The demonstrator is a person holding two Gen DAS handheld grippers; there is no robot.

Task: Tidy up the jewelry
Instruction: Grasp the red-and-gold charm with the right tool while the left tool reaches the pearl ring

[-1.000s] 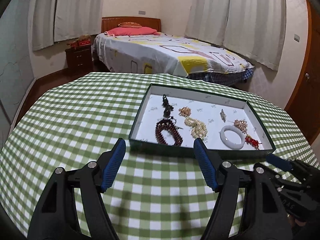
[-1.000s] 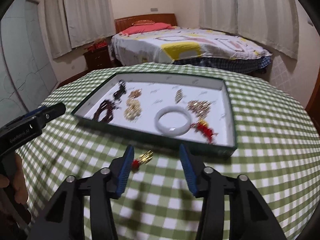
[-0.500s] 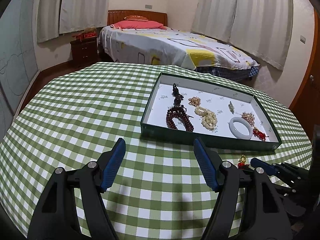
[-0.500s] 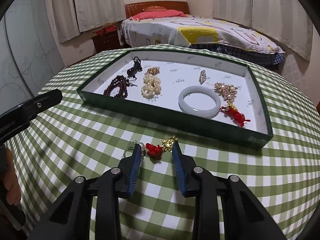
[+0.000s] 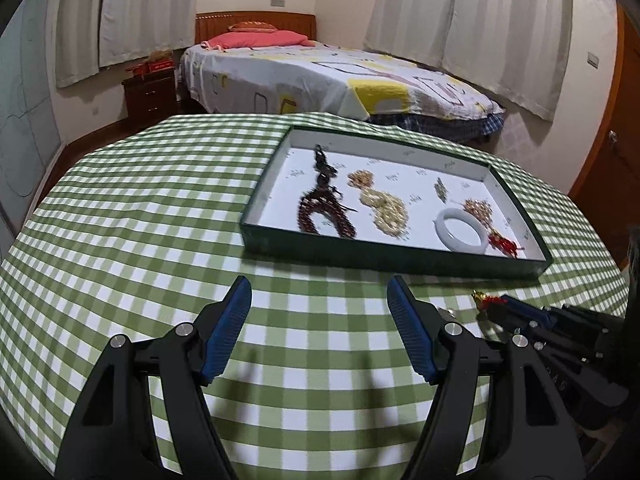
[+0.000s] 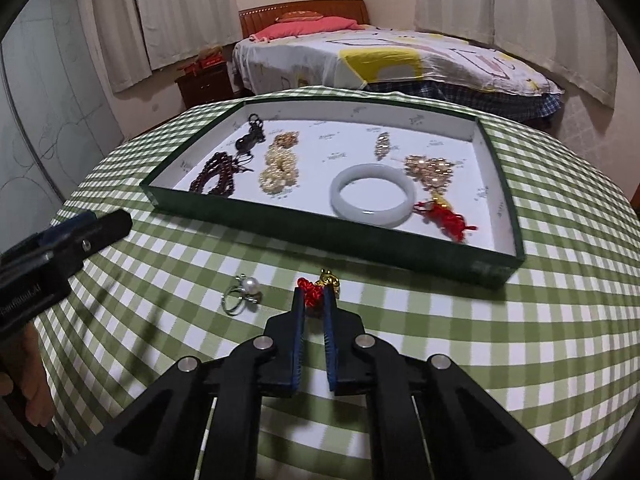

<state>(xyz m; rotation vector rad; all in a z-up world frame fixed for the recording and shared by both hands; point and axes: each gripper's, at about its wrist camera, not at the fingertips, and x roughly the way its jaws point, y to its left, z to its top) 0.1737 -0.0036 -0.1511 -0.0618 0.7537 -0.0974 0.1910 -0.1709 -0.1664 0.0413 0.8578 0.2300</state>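
Left gripper point(image 5: 318, 332) jaws wide apart, nothing between, over checked worktop point(image 5: 140, 220). Green tray point(image 5: 380, 254) ahead holds dark beads point(image 5: 324, 216), pearls point(image 5: 386, 210), white bangle point(image 5: 462, 234). Right gripper point(image 5: 506, 307) low right, red charm point(image 5: 489, 302) at its tip.

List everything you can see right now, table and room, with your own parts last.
tray: 1, dark green with white floor, on the table
bead bracelet: 1, dark red, tray's left part
pearl strand: 1, cream, right of the beads
bangle: 1, pale white, tray's middle
red knot charm: 1, red and gold, tray's right part
pearl ring: 1, silver, on the cloth before the tray
red charm: 1, red and gold, on the cloth, pinched by the right claw
tablecloth: 1, green and white check
bed: 1, patterned cover, behind the table
right claw: 1, black and blue, shut on the red charm
left claw: 1, open, empty
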